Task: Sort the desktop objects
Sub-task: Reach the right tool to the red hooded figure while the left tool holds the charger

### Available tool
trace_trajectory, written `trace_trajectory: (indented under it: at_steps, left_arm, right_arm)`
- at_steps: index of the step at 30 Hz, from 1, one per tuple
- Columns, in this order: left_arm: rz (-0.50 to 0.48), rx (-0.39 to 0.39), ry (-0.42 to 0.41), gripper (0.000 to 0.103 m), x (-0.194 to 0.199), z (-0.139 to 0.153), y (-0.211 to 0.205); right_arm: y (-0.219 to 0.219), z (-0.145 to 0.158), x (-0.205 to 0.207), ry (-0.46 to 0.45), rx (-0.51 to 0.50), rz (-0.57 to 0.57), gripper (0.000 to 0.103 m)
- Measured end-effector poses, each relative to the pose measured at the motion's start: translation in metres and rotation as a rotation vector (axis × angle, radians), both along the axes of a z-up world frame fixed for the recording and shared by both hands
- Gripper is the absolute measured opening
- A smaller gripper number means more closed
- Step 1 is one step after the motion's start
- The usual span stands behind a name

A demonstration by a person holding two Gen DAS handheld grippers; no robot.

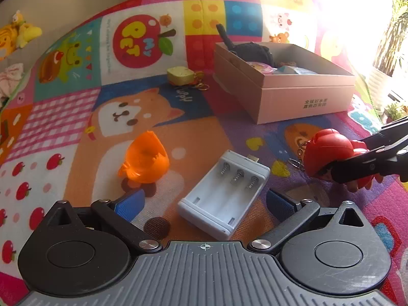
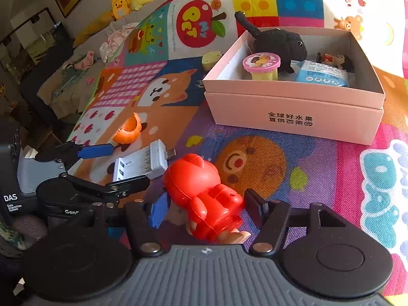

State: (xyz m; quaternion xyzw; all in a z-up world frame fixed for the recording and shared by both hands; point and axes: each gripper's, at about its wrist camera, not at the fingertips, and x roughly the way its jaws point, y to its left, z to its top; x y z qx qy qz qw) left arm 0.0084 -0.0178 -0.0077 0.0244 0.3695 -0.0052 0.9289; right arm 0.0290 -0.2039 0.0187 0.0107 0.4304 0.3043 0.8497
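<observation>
Between the right gripper's (image 2: 204, 209) 2 fingers sits a red figure (image 2: 204, 199), pinched just above the mat (image 2: 318, 168), near the pink box (image 2: 293, 112). That box holds a black plush (image 2: 280, 43), a pink-lidded tub (image 2: 261, 65) and a blue packet (image 2: 322, 75). Left gripper (image 1: 204, 204) spread wide around a white battery charger (image 1: 224, 191) lying flat; an orange toy (image 1: 146, 159) lies just beside it.

Your right gripper (image 2: 205, 210) grips the red figure (image 2: 204, 196). Ahead sits the pink box (image 2: 293, 107); your left gripper (image 2: 119, 165) is open around the battery charger (image 2: 142, 164).
</observation>
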Motion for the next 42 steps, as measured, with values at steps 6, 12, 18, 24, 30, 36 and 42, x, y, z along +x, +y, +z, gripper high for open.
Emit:
trace_trajectory:
  at_steps: [6,12,18,24,30,36,42]
  left_arm:
    - [-0.011,-0.012,0.006,0.103,-0.006,-0.002,0.0]
    - [0.0,-0.028,0.016,0.103,-0.006,-0.005,0.003]
    - [-0.013,-0.072,0.017,0.103,-0.006,-0.003,0.001]
    - [-0.065,-0.087,0.017,0.103,-0.003,-0.003,-0.016]
    - [-0.104,-0.129,0.031,0.103,-0.002,-0.001,-0.025]
    - [-0.102,-0.096,0.03,0.103,-0.001,-0.003,-0.026]
    - [-0.07,-0.019,0.026,0.103,0.001,-0.005,-0.013]
  right_arm:
    - [-0.008,0.009,0.004,-0.177,-0.11,-0.17,0.087]
    - [-0.014,0.011,-0.002,-0.309,-0.208,-0.224,0.101]
    - [-0.035,0.004,-0.008,-0.202,-0.106,-0.203,0.103]
    - [-0.037,-0.018,-0.023,-0.132,-0.116,-0.181,0.103]
    - [-0.034,-0.026,-0.025,-0.148,-0.111,-0.216,0.103]
    - [-0.028,-0.028,-0.027,-0.164,-0.147,-0.221,0.103]
    - [-0.018,-0.03,-0.028,-0.17,-0.211,-0.22,0.103]
